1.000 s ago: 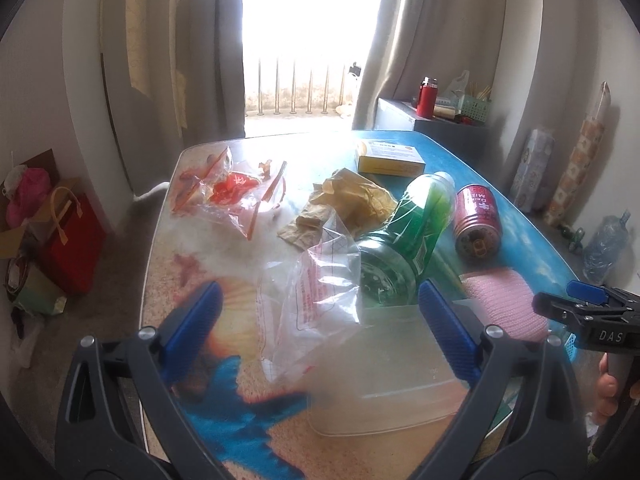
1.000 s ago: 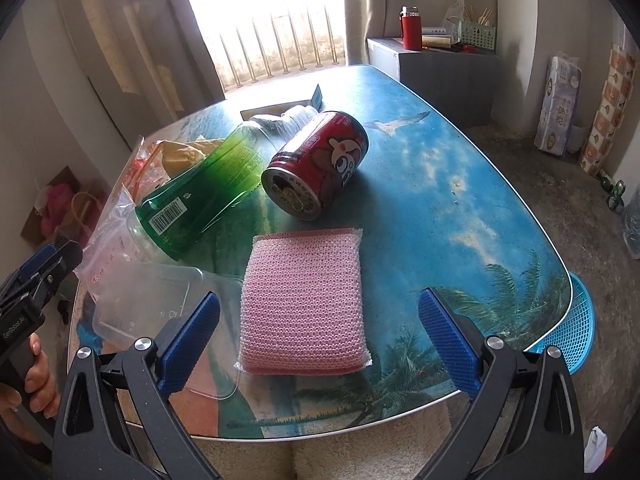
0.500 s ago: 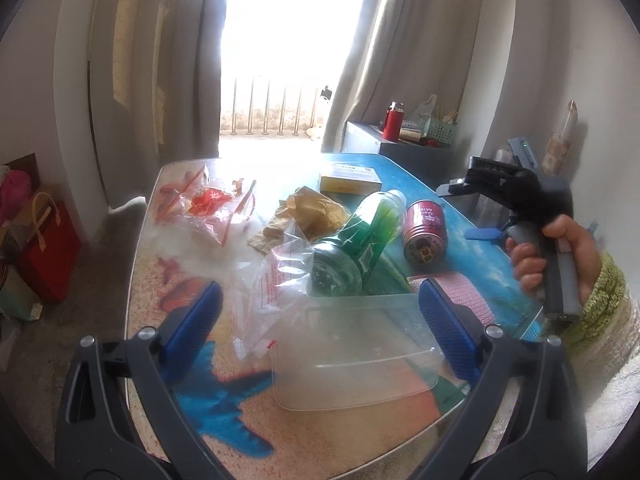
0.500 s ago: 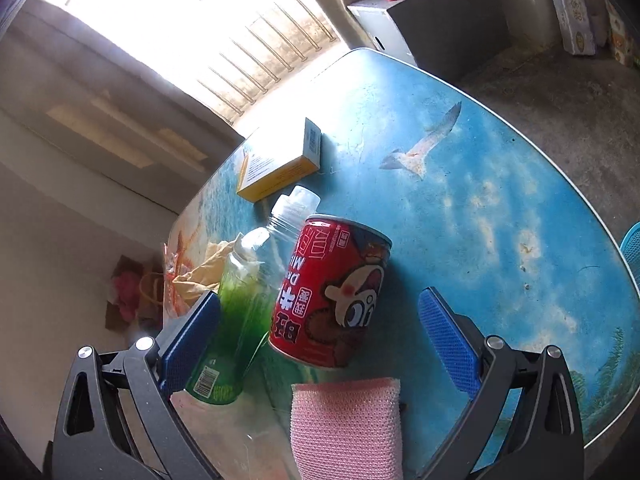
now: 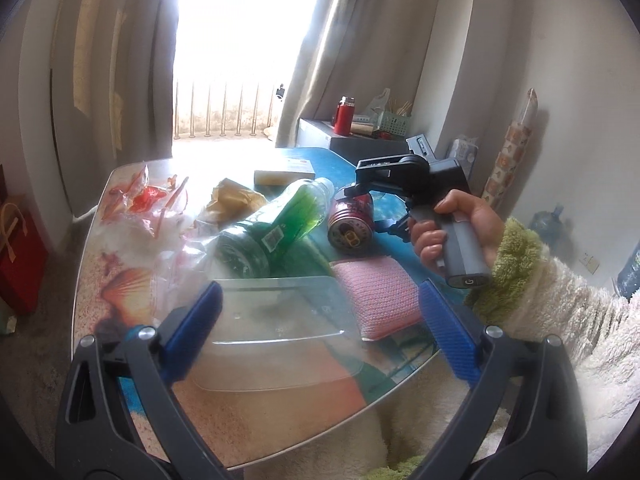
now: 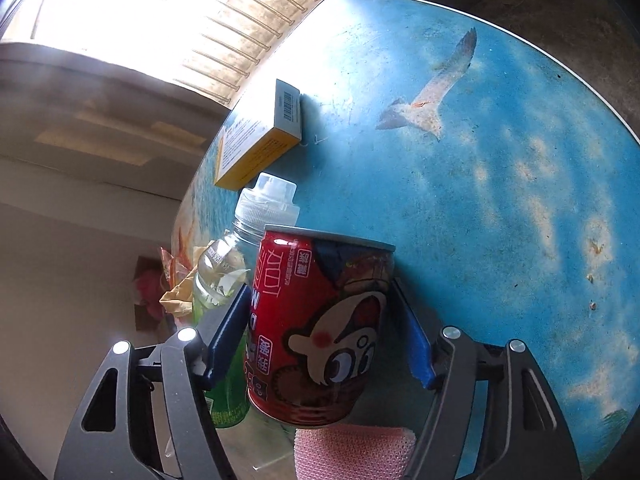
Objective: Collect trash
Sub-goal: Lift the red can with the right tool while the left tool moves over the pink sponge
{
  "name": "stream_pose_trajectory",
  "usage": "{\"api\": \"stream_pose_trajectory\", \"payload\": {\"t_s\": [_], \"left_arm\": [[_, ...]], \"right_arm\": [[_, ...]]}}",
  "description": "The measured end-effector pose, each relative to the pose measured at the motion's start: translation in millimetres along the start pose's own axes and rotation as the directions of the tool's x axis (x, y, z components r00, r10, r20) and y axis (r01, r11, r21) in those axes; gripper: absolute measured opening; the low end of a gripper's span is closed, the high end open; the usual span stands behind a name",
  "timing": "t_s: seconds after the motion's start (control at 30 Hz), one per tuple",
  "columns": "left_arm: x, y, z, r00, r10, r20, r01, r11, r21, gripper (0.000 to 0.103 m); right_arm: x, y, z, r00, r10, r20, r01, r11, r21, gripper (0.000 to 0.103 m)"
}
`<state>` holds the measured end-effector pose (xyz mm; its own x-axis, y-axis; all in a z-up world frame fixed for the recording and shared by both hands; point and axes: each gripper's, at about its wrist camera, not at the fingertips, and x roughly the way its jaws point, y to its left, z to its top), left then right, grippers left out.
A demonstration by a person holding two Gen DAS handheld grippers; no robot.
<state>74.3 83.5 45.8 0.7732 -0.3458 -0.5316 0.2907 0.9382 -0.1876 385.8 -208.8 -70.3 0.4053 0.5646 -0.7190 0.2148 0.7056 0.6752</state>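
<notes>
Since half a second ago, we are bringing the right gripper [image 6: 320,340] around the red can [image 6: 320,328], lying with its axis toward 12 o'clock, pads closing; the left gripper [image 5: 320,328] is gaping, idle.
</notes>
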Motion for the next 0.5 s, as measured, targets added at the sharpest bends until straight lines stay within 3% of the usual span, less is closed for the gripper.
{"api": "stream_pose_trajectory", "payload": {"t_s": [0.23,0.5], "left_arm": [[4,3,-1,0.999,-0.032,0.011,0.033,0.996,-0.083,0.094],[22,-4,-4,0.993,-0.114,-0.036,0.11,0.988,-0.11,0.094]], "right_arm": [[-33,-2,-2,0.999,-0.028,0.035,0.03,0.998,-0.063,0.066],[-89,-28,-4,0.995,-0.059,0.084,0.068,0.992,-0.106,0.066]]}}
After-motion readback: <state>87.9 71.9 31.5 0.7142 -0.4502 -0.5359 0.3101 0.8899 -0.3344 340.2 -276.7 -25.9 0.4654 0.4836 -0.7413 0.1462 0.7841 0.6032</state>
